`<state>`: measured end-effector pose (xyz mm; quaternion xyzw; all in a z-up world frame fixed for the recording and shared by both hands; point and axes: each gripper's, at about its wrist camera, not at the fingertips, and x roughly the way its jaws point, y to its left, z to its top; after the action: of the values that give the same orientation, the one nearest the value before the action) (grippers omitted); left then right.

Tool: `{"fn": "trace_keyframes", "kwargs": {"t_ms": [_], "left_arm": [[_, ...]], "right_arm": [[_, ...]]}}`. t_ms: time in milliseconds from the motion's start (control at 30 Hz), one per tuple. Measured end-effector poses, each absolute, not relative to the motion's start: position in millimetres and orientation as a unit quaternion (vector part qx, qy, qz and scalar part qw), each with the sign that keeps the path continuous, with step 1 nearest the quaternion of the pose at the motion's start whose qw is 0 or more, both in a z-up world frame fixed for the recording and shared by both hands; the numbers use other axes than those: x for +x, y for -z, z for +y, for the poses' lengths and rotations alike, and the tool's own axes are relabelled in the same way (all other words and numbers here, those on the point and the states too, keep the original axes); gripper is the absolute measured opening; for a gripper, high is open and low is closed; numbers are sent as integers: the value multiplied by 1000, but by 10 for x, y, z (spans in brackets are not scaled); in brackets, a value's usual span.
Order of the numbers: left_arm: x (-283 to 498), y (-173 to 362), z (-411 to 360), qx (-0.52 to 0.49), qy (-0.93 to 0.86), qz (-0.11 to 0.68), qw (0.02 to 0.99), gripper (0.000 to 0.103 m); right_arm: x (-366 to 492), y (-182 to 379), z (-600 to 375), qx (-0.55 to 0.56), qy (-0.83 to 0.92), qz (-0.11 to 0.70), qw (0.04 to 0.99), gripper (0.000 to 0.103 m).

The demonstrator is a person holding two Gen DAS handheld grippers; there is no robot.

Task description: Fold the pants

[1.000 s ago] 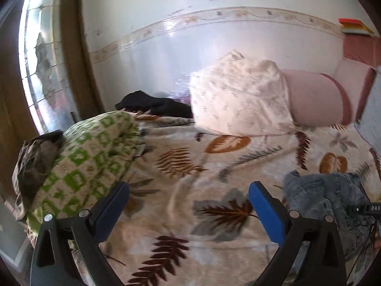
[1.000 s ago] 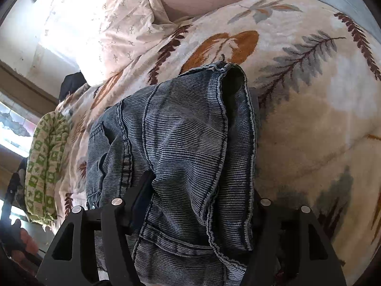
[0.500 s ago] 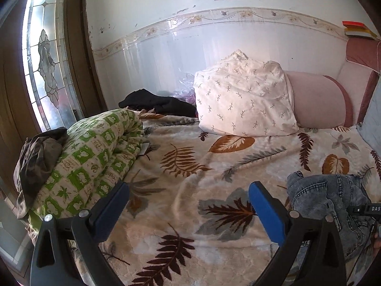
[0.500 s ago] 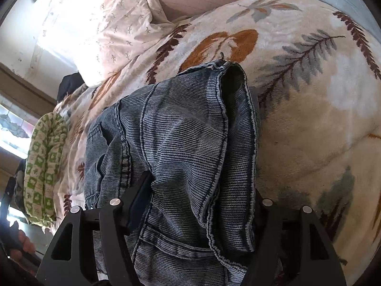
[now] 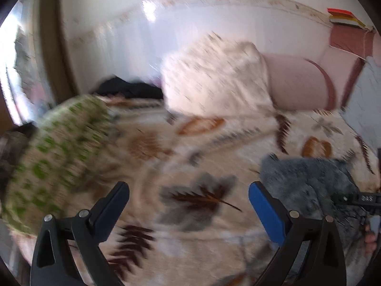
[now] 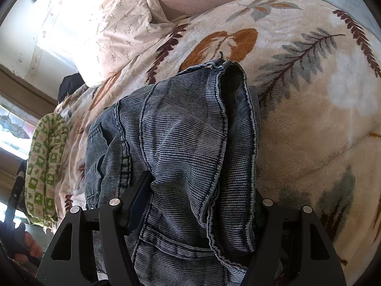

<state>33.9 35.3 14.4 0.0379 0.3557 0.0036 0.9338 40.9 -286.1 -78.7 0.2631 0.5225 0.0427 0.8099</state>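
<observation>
The right gripper (image 6: pixel 197 202) clenches the bunched jeans (image 6: pixel 181 147). The left gripper (image 5: pixel 188 200) hangs released above the blanket (image 5: pixel 166 157), jeans to its right.

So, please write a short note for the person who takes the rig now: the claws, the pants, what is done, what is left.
Left claw: open, empty, over the leaf-print blanket; its view is blurred.
Right claw: bunched denim pants fill the space between its fingers; whether it grips cannot be told.
Pants: crumpled heap on the blanket, to the right of the left claw.
Done: no neat fold visible.
Left: spread the pants flat, then fold.
</observation>
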Motion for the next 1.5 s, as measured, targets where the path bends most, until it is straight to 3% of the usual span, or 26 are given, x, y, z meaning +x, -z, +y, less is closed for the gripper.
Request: {"fn": "trace_keyframes", "kwargs": {"t_ms": [233, 567, 733, 833, 900, 1100, 1233, 1500], "left_arm": [[693, 539, 2, 0, 122, 496, 860, 102], [840, 816, -435, -60, 257, 545, 796, 102], [945, 899, -467, -97, 265, 544, 790, 101], [904, 875, -502, -104, 294, 531, 788, 78], [864, 828, -539, -90, 299, 521, 795, 69], [807, 696, -503, -80, 314, 499, 804, 51], [779, 583, -458, -81, 320, 485, 810, 45], [934, 237, -74, -92, 283, 441, 847, 45]], "right_arm": [[399, 812, -2908, 276, -54, 523, 805, 70], [421, 860, -2949, 295, -70, 520, 798, 80], [430, 893, -2991, 313, -79, 516, 793, 79], [436, 879, -2984, 310, -83, 519, 793, 69], [433, 849, -2962, 303, -86, 519, 794, 57], [405, 710, -2840, 269, -86, 511, 812, 44], [382, 568, -2723, 242, -87, 495, 830, 39], [501, 283, -2344, 203, -120, 448, 862, 35]]}}
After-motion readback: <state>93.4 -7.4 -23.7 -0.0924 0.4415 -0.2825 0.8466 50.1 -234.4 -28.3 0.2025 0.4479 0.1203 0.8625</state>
